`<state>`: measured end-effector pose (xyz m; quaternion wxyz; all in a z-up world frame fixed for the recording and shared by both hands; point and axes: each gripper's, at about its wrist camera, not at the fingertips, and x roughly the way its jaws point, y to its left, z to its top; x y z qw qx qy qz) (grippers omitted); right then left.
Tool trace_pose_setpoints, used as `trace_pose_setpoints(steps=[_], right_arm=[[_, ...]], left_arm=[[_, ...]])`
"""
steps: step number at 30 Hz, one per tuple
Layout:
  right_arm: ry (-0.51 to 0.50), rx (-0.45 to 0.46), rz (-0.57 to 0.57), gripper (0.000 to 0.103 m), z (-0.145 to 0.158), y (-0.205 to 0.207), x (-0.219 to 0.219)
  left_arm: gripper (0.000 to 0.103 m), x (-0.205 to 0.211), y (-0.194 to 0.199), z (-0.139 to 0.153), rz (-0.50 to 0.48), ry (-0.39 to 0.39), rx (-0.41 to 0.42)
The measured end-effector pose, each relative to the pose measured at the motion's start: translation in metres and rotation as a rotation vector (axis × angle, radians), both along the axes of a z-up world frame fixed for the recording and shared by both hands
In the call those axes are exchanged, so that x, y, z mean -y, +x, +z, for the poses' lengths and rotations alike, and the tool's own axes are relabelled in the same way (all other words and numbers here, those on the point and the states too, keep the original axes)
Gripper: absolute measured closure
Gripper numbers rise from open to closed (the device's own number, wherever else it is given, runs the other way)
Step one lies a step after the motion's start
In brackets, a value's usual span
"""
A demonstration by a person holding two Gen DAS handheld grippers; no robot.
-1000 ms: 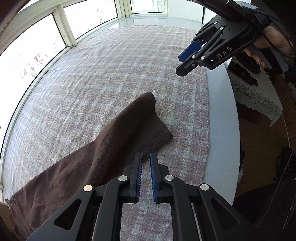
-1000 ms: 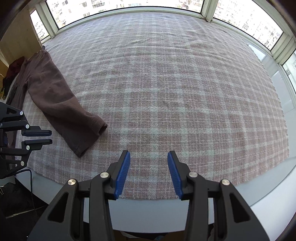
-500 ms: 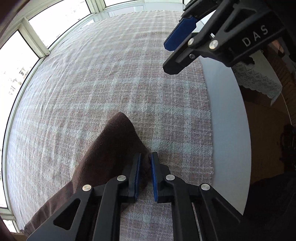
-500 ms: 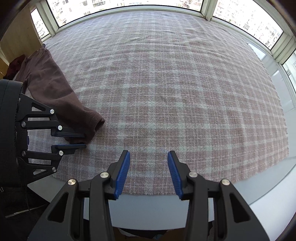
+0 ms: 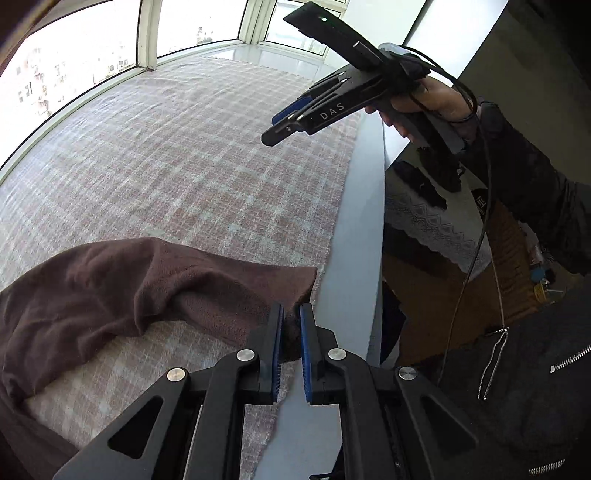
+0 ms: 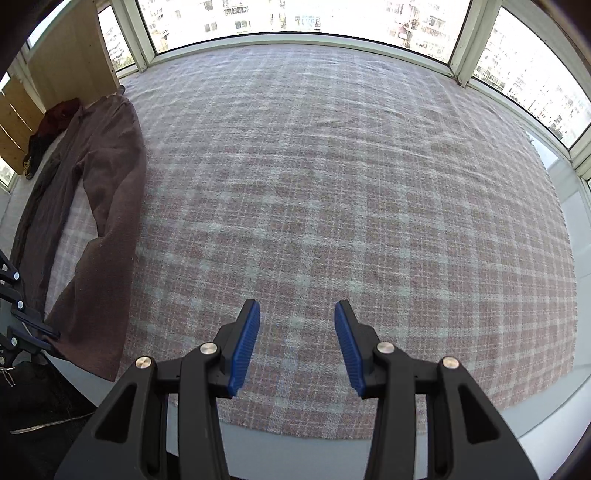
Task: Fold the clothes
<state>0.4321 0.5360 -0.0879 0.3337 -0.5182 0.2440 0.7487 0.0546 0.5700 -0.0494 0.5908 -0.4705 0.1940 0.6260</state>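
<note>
Brown trousers [image 5: 110, 288] lie on the pink plaid blanket [image 5: 184, 155]. My left gripper [image 5: 291, 321] is shut on the hem of one trouser leg, lifted a little over the blanket's near edge, with brown cloth pinched between the blue pads. In the right wrist view the trousers [image 6: 103, 206] stretch along the left side, both legs running toward the near edge, and the left gripper [image 6: 22, 325] shows at the left border. My right gripper [image 6: 295, 339] hangs open over bare blanket [image 6: 332, 184], nothing between its fingers. It also appears, held by a hand, as the right gripper [image 5: 284, 125] high in the left wrist view.
Windows [image 6: 295, 18] ring the far side. A wooden panel [image 6: 74, 48] and a dark red garment [image 6: 55, 118] sit at the far left corner. The grey table edge [image 5: 362, 221] runs along the blanket; beyond it stand a lace-covered stand [image 5: 436, 221] and the person's dark jacket [image 5: 517, 369].
My left gripper closed on the trouser leg's hem and pulled it up and back toward the blanket's near edge. The right gripper drifted sideways over the blanket, still open.
</note>
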Motion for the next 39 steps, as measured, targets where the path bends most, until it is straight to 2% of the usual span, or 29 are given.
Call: trace_pose_setpoints(steps=[4,7,12,16,21,28,29,30,31,35,39], right_arm=[[-0.020,-0.077,0.149,0.061,0.010,-0.095,-0.019],[-0.069,-0.142,0.277,0.061,0.013,-0.196,-0.038],[-0.041,-0.080,0.484,0.061,0.009,-0.360,-0.042],[-0.023,-0.008,0.545,0.061,-0.007,-0.439,-0.041],[-0.029,0.091,0.537,0.061,-0.034,-0.481,-0.048],[-0.079,0.118,0.522,0.062,-0.058,-0.493,-0.051],[-0.086,0.117,0.523,0.070,-0.057,-0.493,-0.050],[-0.108,0.112,0.526,0.091,-0.057,-0.493,-0.050],[-0.130,0.108,0.529,0.100,-0.056,-0.492,-0.050],[-0.200,0.062,0.528,0.100,-0.046,-0.486,-0.046],[-0.268,-0.048,0.454,0.100,-0.025,-0.478,-0.055]], left_arm=[[0.095,0.028,0.007,0.000,0.101,0.046,0.059],[0.095,0.042,0.010,0.005,0.171,0.094,0.066],[0.095,0.074,0.001,0.016,0.330,0.171,0.071],[0.095,0.102,-0.002,0.018,0.447,0.199,0.068],[0.095,0.137,0.000,0.015,0.566,0.206,0.069],[0.095,0.175,0.003,0.019,0.670,0.244,0.057],[0.095,0.180,0.004,0.020,0.684,0.250,0.053],[0.095,0.184,0.005,0.020,0.698,0.256,0.052],[0.095,0.188,0.006,0.021,0.713,0.263,0.048],[0.095,0.205,0.015,0.023,0.780,0.296,0.037],[0.095,0.237,0.032,0.022,0.889,0.355,0.059]])
